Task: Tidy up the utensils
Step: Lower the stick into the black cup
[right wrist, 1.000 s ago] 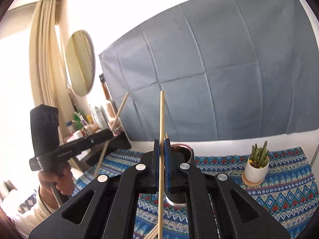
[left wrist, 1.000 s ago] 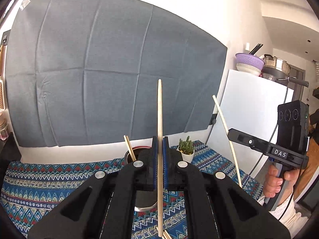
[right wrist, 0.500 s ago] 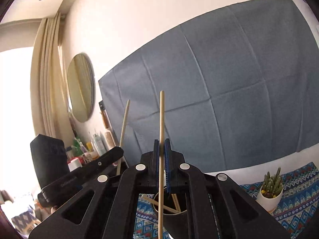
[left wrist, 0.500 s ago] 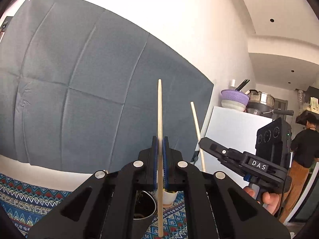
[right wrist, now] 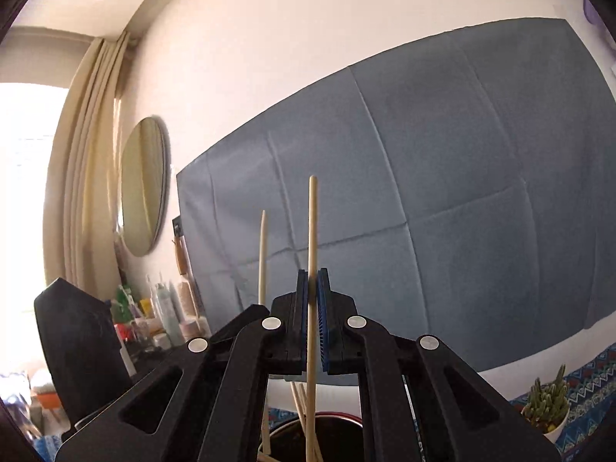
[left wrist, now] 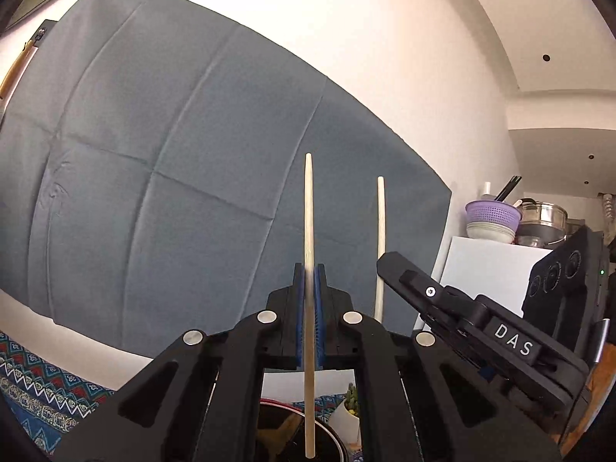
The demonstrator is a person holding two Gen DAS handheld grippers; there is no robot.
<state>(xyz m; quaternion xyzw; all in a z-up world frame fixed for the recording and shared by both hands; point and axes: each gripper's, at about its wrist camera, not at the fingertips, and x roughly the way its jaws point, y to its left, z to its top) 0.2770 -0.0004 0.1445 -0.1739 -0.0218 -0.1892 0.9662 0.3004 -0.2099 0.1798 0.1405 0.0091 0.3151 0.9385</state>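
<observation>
My left gripper (left wrist: pixel 308 281) is shut on a pale wooden chopstick (left wrist: pixel 309 211) that stands upright between its blue pads. Its lower end hangs over the dark round cup (left wrist: pixel 327 433) below. My right gripper (right wrist: pixel 312 288) is shut on a second upright chopstick (right wrist: pixel 312 231), above the same cup (right wrist: pixel 338 429), which holds several chopsticks (right wrist: pixel 298 396). In the left wrist view the right gripper (left wrist: pixel 389 265) comes in from the right with its chopstick (left wrist: pixel 380 231). In the right wrist view the left gripper's chopstick (right wrist: pixel 263 254) stands just to the left.
A grey-blue cloth (left wrist: pixel 173 173) hangs on the wall behind. A small potted cactus (right wrist: pixel 546 404) stands on the patterned tablecloth (left wrist: pixel 34 381) right of the cup. A white cabinet (left wrist: pixel 489 269) with bowls and pots is at the right. A round mirror (right wrist: pixel 144 186) and bottles (right wrist: pixel 161 315) are at the left.
Both grippers have come closer together over the cup and sunk slightly, each with its chopstick now upright. The views have tilted up, so the table has dropped low in both.
</observation>
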